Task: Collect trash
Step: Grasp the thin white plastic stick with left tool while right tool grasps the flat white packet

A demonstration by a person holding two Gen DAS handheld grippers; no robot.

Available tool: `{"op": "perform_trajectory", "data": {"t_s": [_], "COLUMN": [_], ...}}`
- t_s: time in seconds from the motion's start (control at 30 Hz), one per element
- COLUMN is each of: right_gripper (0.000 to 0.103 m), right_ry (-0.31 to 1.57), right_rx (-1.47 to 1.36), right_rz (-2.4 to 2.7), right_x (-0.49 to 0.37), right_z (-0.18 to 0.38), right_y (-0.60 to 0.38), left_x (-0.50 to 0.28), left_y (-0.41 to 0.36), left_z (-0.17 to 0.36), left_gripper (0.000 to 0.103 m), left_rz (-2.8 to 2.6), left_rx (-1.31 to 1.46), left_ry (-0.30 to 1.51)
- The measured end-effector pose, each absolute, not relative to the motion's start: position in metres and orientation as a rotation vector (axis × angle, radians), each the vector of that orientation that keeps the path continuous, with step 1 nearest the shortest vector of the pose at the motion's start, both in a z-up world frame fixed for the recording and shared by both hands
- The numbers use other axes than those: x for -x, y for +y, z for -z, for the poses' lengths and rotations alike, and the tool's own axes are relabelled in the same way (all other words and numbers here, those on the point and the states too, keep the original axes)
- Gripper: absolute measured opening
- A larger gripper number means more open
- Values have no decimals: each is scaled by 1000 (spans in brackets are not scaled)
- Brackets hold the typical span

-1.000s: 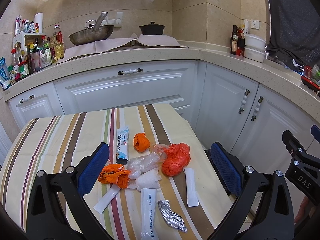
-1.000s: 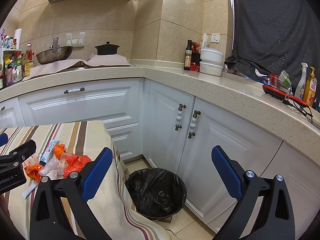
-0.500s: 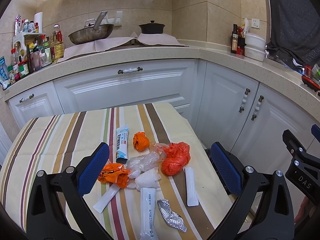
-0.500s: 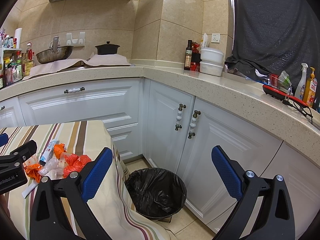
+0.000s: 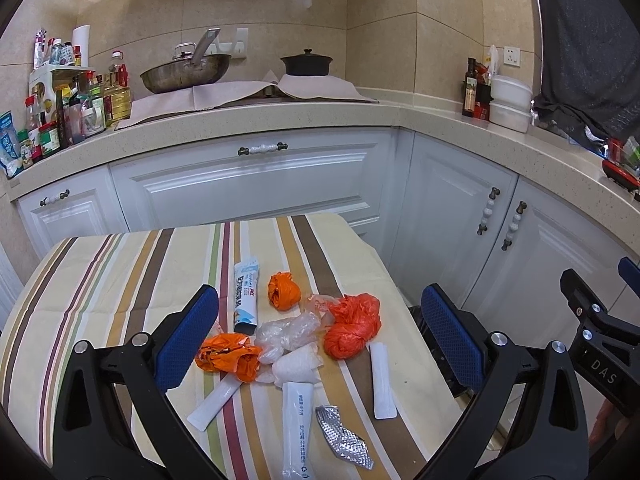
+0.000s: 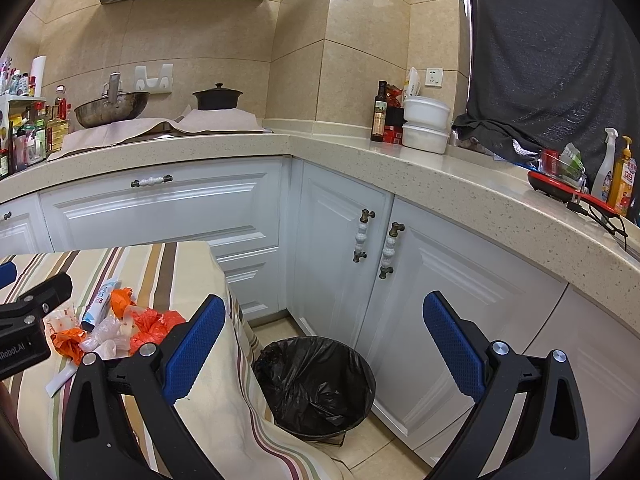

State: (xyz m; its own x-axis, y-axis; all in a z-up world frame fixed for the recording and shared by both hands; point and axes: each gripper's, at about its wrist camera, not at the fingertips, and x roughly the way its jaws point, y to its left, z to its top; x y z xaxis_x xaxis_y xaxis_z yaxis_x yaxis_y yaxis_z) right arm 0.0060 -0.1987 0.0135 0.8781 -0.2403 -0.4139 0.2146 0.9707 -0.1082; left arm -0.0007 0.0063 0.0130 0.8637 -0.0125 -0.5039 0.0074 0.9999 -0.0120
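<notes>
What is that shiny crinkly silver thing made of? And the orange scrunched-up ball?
The silver scrap looks like metal foil, maybe a foil wrapper: shiny, embossed, sharply creased. The orange ball looks like thin plastic bag film: glossy, softly wrinkled, bunched into a knot.

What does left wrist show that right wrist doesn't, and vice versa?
Left wrist only: the crumpled foil and two white sachets at the near edge of the table.

Right wrist only: the black-lined bin on the floor beside the table, and the spray bottle on the counter.

Both: the striped table, orange bags, toothpaste tube, wok and black pot. Left gripper and right gripper are open and empty.
</notes>
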Motion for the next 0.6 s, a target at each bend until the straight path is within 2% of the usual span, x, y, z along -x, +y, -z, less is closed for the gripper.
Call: {"op": "perform_trajectory", "data": {"t_s": [0.3,0.33,0.43,0.6], "right_gripper": [97,97,96,96], "right_ry": [464,472,490,543], "right_rx": [44,41,42,44], "right_rz": [154,134,84,5], "right_x": [-11,-13,-17,-22], "right_z": [1,6,20,46], "right_y": [-181,-177,-161,-138], "left_x": [-7,-7,-5,4], "left_y": [38,46,63,93], "left_z": [4,9,20,44], "left_gripper": [98,96,80,73], "left_rz": [-33,-45,-97,-149], "left_rx": [1,4,-13,-6], "left_ry": [606,622,648,723]}}
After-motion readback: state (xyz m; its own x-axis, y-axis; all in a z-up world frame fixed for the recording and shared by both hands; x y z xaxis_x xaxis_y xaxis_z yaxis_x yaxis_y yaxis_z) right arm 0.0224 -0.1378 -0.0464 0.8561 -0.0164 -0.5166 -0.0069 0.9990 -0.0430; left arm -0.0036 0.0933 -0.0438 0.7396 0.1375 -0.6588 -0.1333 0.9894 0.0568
